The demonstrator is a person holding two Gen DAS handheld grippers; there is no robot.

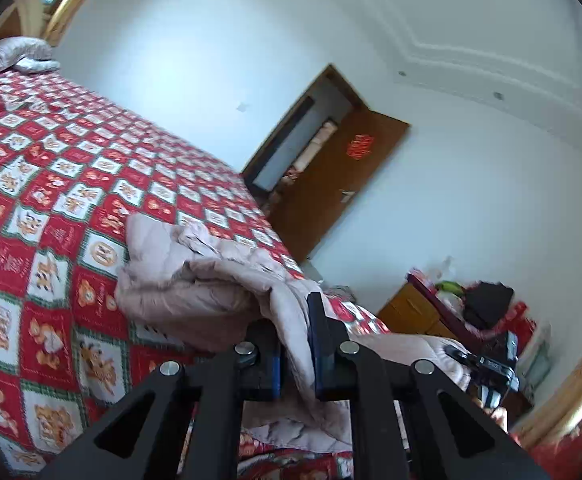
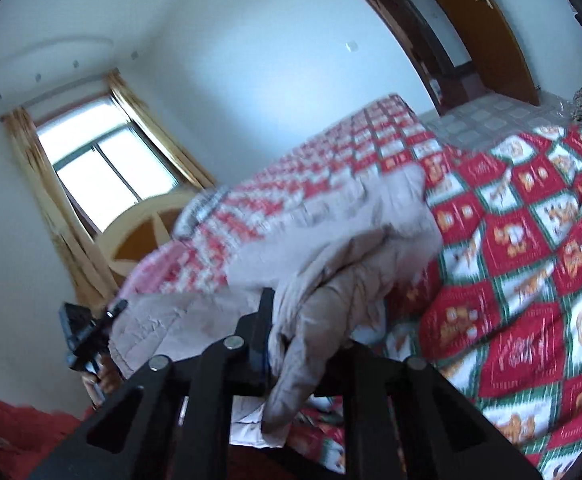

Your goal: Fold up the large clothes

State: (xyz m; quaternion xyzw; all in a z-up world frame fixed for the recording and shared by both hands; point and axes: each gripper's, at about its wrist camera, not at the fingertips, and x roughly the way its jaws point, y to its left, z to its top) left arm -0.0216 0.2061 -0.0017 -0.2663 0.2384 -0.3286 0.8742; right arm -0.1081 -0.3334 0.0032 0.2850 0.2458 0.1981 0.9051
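Jacket on the bed, doorway beyond its far edge

Cool daylight from the overexposed window fills both views — fisheye curvature darkens the corners, and motion blur smears the right view's quilt.

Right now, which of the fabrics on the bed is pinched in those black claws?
The beige padded coat: both the left gripper and right gripper clamp its edge. The red bear-print bedspread and grey bedding lie untouched.
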